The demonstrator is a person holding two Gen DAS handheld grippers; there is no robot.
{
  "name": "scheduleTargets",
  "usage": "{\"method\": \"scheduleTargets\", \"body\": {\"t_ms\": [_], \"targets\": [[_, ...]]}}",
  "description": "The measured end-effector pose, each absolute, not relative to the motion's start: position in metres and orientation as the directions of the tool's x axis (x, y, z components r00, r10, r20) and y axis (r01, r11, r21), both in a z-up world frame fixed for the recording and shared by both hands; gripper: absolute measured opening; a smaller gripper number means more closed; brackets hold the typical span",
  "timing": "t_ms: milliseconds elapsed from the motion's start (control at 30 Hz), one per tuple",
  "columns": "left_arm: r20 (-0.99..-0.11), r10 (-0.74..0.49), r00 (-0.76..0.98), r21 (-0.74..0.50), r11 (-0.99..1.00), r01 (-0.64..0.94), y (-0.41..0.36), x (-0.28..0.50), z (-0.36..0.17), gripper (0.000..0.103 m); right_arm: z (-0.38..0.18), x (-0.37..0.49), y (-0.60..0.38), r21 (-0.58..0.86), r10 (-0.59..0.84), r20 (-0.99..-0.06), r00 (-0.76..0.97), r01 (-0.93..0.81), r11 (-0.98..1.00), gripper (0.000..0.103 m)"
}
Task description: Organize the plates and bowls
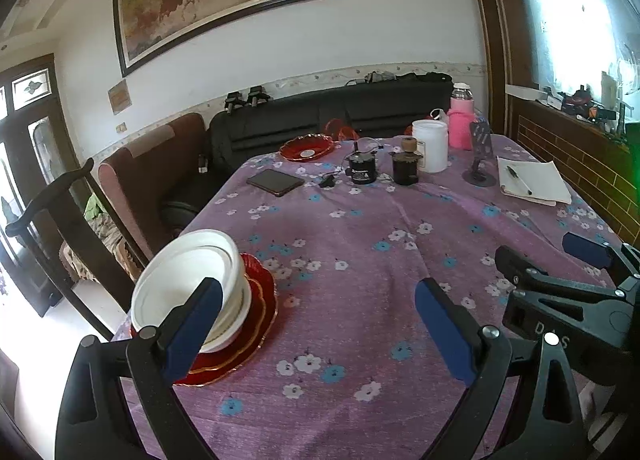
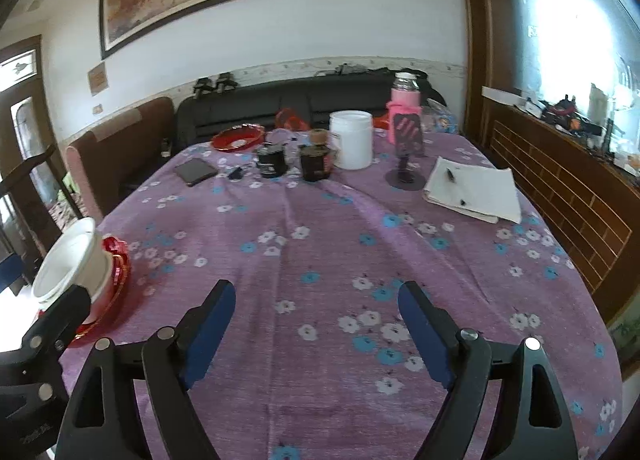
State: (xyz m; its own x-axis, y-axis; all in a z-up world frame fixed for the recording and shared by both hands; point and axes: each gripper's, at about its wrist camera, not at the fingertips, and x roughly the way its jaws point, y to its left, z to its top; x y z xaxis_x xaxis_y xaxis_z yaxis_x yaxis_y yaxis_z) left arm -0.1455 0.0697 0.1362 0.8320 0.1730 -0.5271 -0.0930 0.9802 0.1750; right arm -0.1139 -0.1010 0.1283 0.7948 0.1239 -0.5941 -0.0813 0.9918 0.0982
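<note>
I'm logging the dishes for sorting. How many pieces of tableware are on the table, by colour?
White bowls: at least 2, nested, exact count unclear.
Red plates under the bowls: 1 stack, count unclear.
Red dish at the far end: 1.
Total: at least 4 pieces.

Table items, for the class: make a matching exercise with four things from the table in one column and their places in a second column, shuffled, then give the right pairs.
Column one:
1. white bowls
2. pen
3. dark phone
4. pink bottle

Column two:
A. lying flat on the cloth near the far red dish
B. at the far edge, behind the white jar
C. stacked on red plates at the near left corner
D. resting on the white notebook

Pairs: 1-C, 2-D, 3-A, 4-B
</note>
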Motion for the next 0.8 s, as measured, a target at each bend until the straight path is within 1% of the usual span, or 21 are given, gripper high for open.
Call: {"method": "scheduleTargets", "body": {"t_ms": [200,433,800], "targets": [[-0.544,0.181,0.819,0.186,0.978,-0.093,0.063,-0.144,0.13,0.097,0.125,-0.115,-0.108,0.153,0.11,-0.602,0.791,-0.021,0.988,0.087],[-0.537,0.166,0.827,0.175,0.981,-0.084,0.063,-0.153,0.129,0.097,0.127,-0.126,-0.103,0.112,0.07,-0.583,0.809,-0.006,0.994,0.087],[-0.546,0.112,0.83,0.084,0.993,-0.079,0.086,-0.159,0.13,0.097,0.124,-0.134,-0.085,0.096,0.083,-0.596,0.798,-0.032,0.995,0.087]]}}
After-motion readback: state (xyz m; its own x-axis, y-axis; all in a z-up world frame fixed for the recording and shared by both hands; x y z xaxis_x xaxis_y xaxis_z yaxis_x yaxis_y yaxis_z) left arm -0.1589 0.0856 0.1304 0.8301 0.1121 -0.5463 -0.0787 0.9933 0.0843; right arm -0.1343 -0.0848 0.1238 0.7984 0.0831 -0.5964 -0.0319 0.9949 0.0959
